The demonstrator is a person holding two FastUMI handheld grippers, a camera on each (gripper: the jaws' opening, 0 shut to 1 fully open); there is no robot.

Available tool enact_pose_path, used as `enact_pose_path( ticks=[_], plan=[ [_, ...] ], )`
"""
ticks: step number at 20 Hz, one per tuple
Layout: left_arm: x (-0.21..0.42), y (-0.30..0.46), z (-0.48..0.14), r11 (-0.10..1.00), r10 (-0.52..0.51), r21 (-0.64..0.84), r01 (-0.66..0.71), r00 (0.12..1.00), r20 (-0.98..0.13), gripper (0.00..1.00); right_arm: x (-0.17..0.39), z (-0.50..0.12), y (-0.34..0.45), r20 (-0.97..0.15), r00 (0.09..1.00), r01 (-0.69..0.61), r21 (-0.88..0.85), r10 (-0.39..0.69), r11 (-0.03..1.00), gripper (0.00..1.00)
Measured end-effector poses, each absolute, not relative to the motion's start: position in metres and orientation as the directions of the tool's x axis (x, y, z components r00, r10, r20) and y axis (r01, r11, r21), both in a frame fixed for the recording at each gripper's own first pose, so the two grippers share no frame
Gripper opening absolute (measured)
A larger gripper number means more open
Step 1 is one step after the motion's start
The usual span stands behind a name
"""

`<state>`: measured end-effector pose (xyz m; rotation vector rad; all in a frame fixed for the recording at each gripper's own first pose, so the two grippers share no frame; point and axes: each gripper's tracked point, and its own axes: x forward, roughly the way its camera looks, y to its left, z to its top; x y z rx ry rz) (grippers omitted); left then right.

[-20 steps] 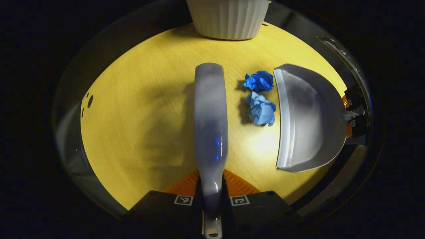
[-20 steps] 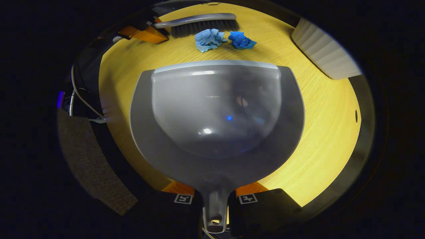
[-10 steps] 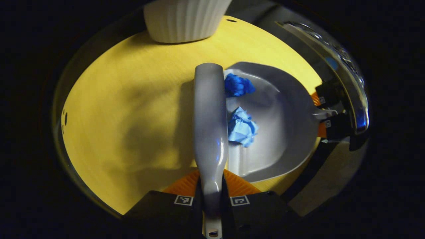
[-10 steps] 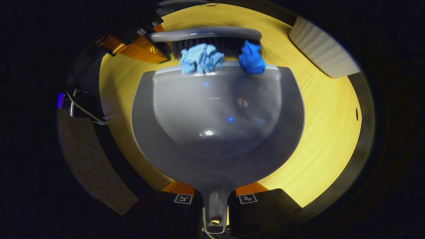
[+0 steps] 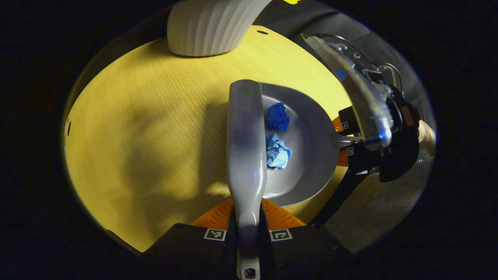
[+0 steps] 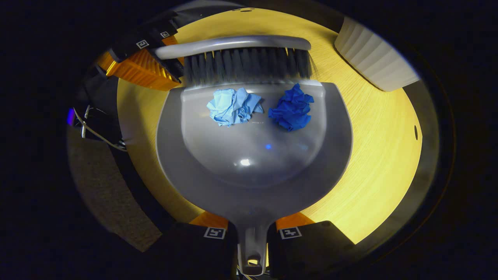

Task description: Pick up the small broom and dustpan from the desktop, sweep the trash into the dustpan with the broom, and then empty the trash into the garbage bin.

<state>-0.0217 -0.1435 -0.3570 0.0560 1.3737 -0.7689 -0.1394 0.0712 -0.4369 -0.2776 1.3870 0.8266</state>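
Grey broom [image 5: 246, 147] hides the dustpan [image 5: 311, 155] lip beside both paper balls [image 5: 277, 152].

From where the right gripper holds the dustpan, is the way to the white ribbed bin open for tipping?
Probably yes. The right gripper holds the dustpan by its handle, and bare desktop lies between it and the bin. The broom sits at the pan's lip, away from that path.

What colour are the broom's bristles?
Black, or very dark, on the broom; clearest in the right gripper view.
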Motion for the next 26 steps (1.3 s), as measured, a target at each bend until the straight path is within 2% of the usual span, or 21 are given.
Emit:
enact_pose_path(
  ticks=[1,5,7,9,12,13,16,19,20,26],
  plan=[
    [-0.021,-0.142,-0.352,0.764,-0.467,-0.397,0.508,0.012,-0.884,0.28,-0.138,-0.437,0.071,-0.935,-0.023,-0.647,0.284,0.354,0.708,0.35],
    [-0.014,-0.133,-0.325,0.793,-0.516,-0.429,0.433,0.101,-0.851,0.26,-0.144,-0.433,0.078,-0.917,0.014,-0.541,0.329,0.399,0.775,0.35],
    [-0.003,-0.112,-0.31,0.816,-0.491,-0.383,0.433,0.172,-0.854,0.29,-0.146,-0.428,0.08,-0.916,0.045,-0.475,0.332,0.399,0.815,0.35],
    [0.008,-0.096,-0.305,0.84,-0.461,-0.336,0.426,0.235,-0.856,0.26,-0.148,-0.418,0.086,-0.915,0.1,-0.419,0.317,0.39,0.851,0.35],
    [0.023,-0.079,-0.316,0.856,-0.46,-0.335,0.393,0.284,-0.841,0.29,-0.152,-0.418,0.094,-0.913,0.17,-0.354,0.294,0.37,0.888,0.35],
    [0.024,-0.074,-0.317,0.862,-0.464,-0.346,0.37,0.301,-0.833,0.26,-0.152,-0.418,0.094,-0.913,0.185,-0.335,0.289,0.363,0.897,0.35],
    [0.022,-0.053,-0.322,0.875,-0.459,-0.348,0.336,0.349,-0.817,0.26,-0.152,-0.412,0.099,-0.899,0.253,-0.257,0.294,0.358,0.921,0.35],
    [0.022,-0.023,-0.334,0.891,-0.437,-0.339,0.302,0.371,-0.819,0.29,-0.154,-0.417,0.103,-0.889,0.297,-0.2,0.298,0.348,0.933,0.35],
    [0.02,-0.013,-0.337,0.898,-0.423,-0.33,0.29,0.371,-0.827,0.26,-0.154,-0.416,0.102,-0.891,0.307,-0.188,0.287,0.334,0.939,0.35],
    [0.009,0.035,-0.38,0.935,-0.321,-0.24,0.261,0.336,-0.885,0.26,-0.163,-0.406,0.11,-0.917,0.31,-0.046,0.249,0.251,0.967,0.35]
  ],
)
